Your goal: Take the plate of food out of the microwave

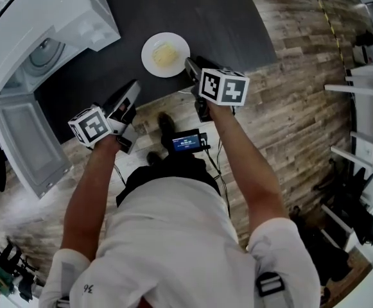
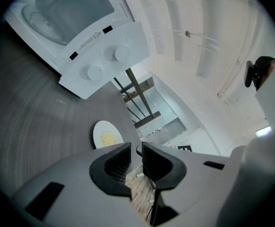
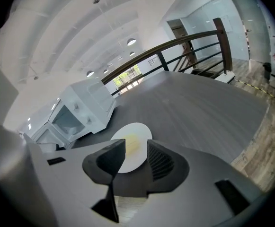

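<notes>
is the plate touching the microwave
Apart. The head view shows a strip of bare dark table between the plate and the microwave.

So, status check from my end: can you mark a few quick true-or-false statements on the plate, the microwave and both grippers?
1. The plate is inside the microwave. False: it sits outside it, on the dark table.
2. The microwave door is open. True.
3. The left gripper holds the plate. False: nothing is between its jaws, and the plate lies beyond them.
4. The right gripper has its jaws apart. True.
5. The food on the plate is yellowish. True.
</notes>
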Demonstrator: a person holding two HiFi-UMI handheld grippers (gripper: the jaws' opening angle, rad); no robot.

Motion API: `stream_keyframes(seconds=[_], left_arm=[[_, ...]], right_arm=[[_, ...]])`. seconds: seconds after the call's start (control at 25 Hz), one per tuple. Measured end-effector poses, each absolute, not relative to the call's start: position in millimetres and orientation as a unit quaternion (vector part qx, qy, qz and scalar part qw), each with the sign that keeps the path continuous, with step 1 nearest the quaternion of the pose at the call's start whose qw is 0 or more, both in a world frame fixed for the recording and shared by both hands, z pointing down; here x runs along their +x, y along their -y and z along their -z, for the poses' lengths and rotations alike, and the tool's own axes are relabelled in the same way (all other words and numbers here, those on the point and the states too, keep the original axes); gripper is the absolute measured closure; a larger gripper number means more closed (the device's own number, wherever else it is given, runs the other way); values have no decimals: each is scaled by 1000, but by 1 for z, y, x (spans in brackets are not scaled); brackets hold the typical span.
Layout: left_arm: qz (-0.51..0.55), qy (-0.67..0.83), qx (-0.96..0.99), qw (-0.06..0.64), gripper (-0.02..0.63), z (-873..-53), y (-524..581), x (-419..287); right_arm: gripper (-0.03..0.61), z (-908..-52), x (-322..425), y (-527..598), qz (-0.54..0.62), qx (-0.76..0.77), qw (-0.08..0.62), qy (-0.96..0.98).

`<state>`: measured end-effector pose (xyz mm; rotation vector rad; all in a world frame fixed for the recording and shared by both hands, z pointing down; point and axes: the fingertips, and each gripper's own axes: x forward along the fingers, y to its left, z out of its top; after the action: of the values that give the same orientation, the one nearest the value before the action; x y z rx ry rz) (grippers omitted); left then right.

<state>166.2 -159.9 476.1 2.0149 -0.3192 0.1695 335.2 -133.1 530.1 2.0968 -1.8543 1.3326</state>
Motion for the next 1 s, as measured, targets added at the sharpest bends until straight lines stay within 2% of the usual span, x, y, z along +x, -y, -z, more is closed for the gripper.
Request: stream_keyframes(seconds=[0.2, 1.0], left_arm=[[-43, 96, 870, 482, 541, -456, 138, 147], [9, 41, 900, 435, 541, -375, -32, 33]], right_arm=[[438, -511, 305, 118, -414, 669, 14, 617], [439, -421, 158, -32, -349, 643, -16, 682]])
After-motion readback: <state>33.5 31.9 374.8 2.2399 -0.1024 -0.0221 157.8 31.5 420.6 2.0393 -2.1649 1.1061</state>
